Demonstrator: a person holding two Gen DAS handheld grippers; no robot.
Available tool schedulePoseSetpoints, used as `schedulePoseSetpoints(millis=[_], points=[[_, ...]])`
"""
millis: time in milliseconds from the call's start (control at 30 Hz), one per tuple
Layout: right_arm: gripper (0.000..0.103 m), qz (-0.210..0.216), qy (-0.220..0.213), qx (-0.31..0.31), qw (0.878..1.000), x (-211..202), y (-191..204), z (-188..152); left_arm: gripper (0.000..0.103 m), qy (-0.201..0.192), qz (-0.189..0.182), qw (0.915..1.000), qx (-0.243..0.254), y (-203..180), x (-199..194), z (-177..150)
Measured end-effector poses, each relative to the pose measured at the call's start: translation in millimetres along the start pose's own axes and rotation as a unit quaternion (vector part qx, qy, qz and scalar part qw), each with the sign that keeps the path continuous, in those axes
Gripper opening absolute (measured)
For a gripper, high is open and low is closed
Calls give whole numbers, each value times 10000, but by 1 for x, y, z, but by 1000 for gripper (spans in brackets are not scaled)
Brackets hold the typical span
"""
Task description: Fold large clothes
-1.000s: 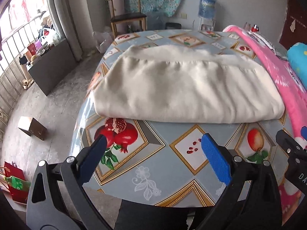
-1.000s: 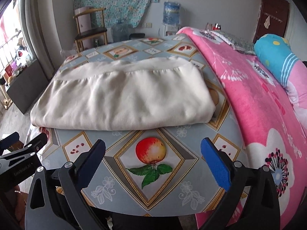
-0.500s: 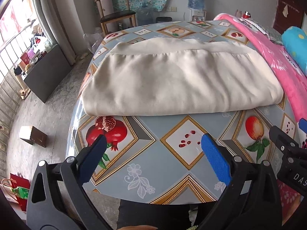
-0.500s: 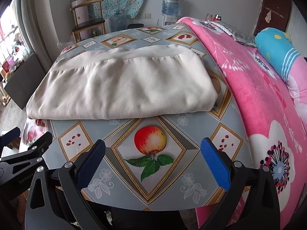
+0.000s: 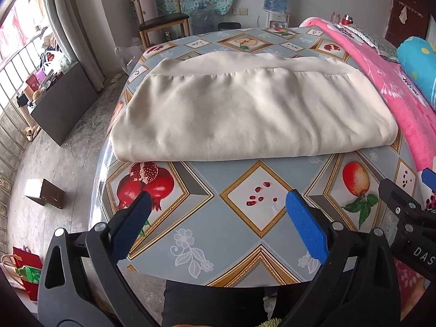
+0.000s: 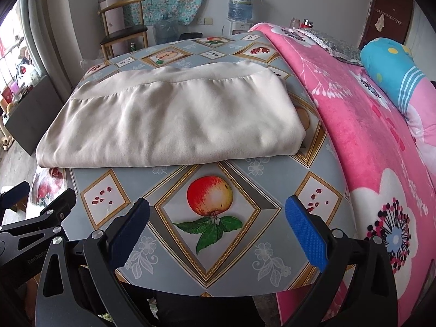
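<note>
Cream garment (image 5: 245, 114) folded on table (image 5: 218, 234), both grippers (image 5: 218, 212) (image 6: 218, 218) spread — empty, seemingly hovering

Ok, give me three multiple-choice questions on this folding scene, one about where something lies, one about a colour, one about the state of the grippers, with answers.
1. Where does the folded cream garment lie?
A. on the fruit-print tablecloth
B. on the chair
C. on the floor

2. What colour is the blanket to the right of the garment?
A. green
B. pink
C. grey

3. How is the left hand-held gripper?
A. shut on the garment
B. shut on nothing
C. open, holding nothing

Answers:
1 A, the garment rests flat on the printed cloth.
2 B, pink with white flowers.
3 C, its blue fingers stand wide apart, short of the garment; the right hand-held gripper is open too.
</note>
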State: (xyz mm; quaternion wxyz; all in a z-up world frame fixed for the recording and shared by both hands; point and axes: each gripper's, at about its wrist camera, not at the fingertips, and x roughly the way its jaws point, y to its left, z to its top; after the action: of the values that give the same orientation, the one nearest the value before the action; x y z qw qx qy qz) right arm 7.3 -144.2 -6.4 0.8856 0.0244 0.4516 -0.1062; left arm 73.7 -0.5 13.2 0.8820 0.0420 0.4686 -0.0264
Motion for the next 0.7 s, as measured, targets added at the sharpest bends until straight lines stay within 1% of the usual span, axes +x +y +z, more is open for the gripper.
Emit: schedulePoseSetpoints(millis=[700], points=[[97, -36, 9, -88, 10000, -2, 4, 0, 95, -3, -63, 9999, -100, 5, -1, -1]])
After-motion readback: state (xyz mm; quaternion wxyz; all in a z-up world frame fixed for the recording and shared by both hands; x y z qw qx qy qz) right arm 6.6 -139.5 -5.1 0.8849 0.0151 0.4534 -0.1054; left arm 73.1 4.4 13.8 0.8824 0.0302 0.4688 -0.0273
